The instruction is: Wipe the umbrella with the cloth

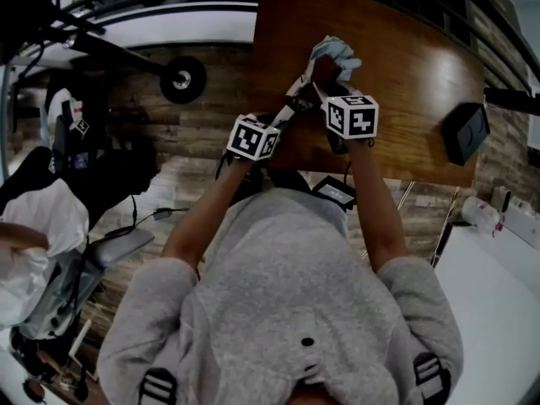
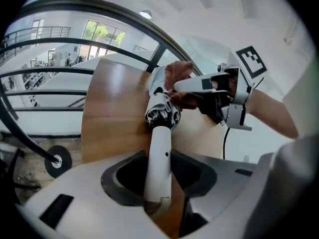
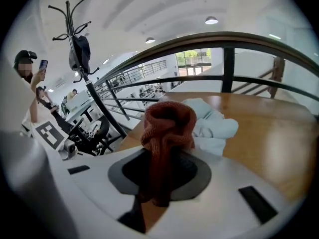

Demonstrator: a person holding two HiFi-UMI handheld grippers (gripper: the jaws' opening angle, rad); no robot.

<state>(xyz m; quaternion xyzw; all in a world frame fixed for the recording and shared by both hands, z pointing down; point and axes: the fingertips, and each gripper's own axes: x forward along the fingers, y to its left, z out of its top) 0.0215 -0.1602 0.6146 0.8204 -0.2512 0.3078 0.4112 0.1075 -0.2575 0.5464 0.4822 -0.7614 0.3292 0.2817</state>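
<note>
A folded umbrella lies over the wooden table, its pale blue canopy farthest from me. My left gripper is shut on its white handle, and the black rib ends show just past the handle. My right gripper is shut on a rust-red knitted cloth, which stands bunched above the jaws. That cloth sits against the umbrella's canopy. In the head view both grippers meet at the table's near edge, the left gripper beside the right gripper.
A black box rests on the table's right side. A dark curved railing runs behind the table. A coat stand and a person holding a phone are at the left. A white table lies at the lower right.
</note>
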